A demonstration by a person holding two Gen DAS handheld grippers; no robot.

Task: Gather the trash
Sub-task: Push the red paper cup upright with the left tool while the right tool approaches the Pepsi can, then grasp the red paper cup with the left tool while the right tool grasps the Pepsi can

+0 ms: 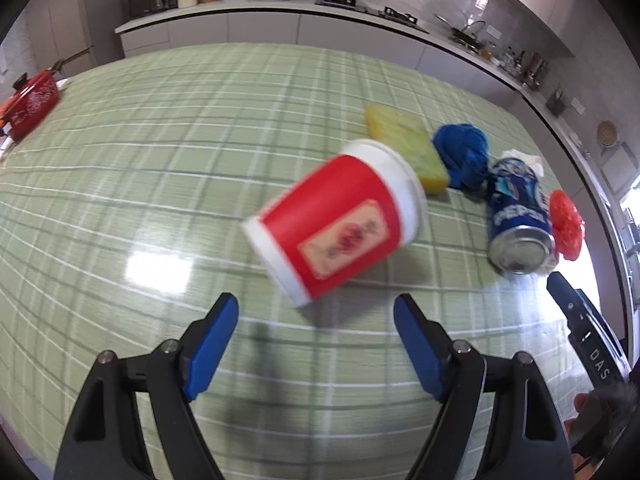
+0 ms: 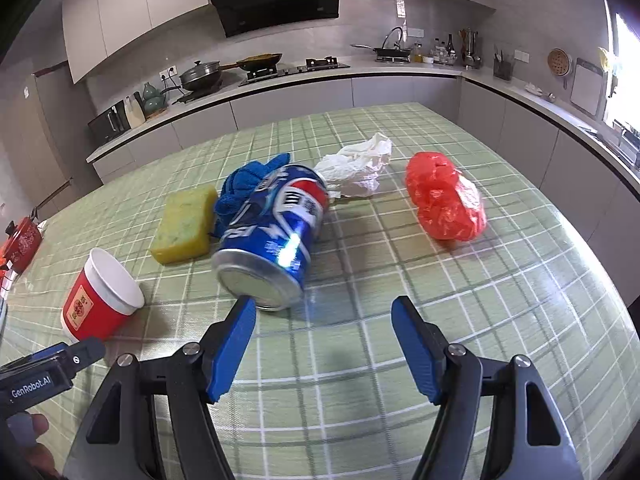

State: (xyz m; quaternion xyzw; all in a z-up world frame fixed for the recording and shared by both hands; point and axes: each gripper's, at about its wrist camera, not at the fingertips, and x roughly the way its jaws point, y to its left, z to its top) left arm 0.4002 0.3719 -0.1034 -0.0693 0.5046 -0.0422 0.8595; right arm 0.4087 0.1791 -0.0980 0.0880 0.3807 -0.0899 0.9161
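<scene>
On the green checked tablecloth the left gripper hangs with its blue jaws spread wide and nothing between them; just beyond them is a red paper cup, motion-blurred, so its label cannot be read. From the right wrist view the same cup stands at the near left with its white mouth tipped up toward the far right.

The right gripper is likewise released, jaws wide apart. A blue Pepsi can lies on its side with its silver base toward the camera, just past the left fingertip; whether fingertip and can touch is not clear. Behind the can, a blue cloth is partly hidden by it, and a yellow sponge lies just to the left. A crumpled white tissue sits at the far right of the can, and a crumpled red plastic bag lies further right, apart from the rest.

In the left wrist view the tissue shows only as a sliver behind the can, and the bag is half cut off. A red pot sits at the table's far left edge, partly out of frame.
</scene>
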